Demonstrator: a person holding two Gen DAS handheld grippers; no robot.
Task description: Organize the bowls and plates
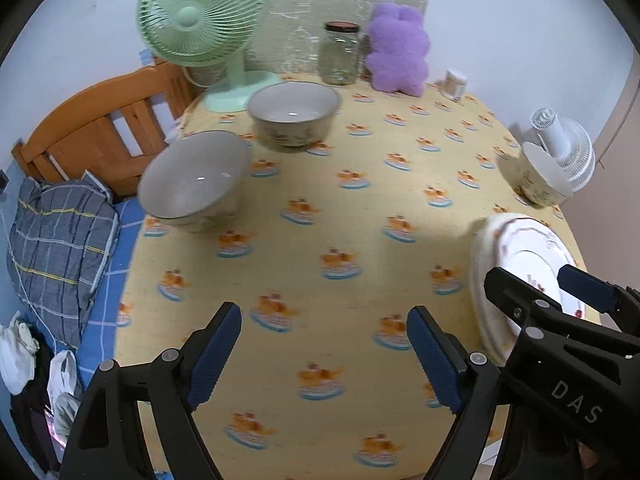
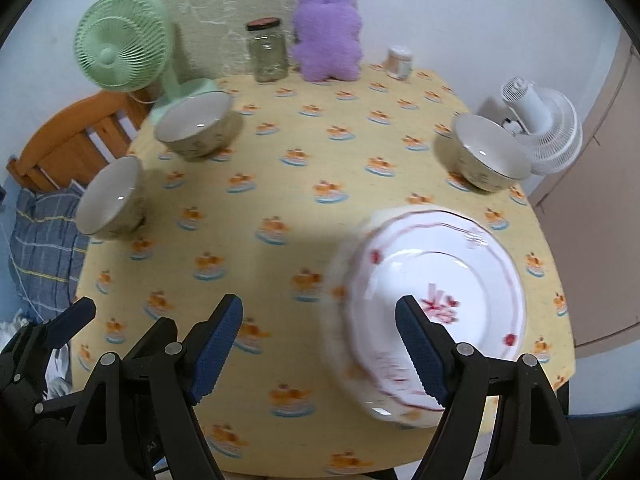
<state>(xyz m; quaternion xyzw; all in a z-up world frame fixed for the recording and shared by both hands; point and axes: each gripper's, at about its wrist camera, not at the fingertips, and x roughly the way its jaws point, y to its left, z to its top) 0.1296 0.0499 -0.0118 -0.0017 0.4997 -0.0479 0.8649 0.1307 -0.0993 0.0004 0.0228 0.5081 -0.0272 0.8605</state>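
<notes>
Three patterned bowls stand on the yellow tablecloth: one at the left edge, one further back, one at the right. A stack of white plates with red flowers lies at the front right. My left gripper is open and empty above the cloth; it also shows in the right wrist view. My right gripper is open and empty, its right finger over the plates; it also shows in the left wrist view.
At the back stand a green fan, a glass jar, a purple plush toy and a small container. A white fan stands behind the right bowl. A wooden bed frame and bedding lie left of the table.
</notes>
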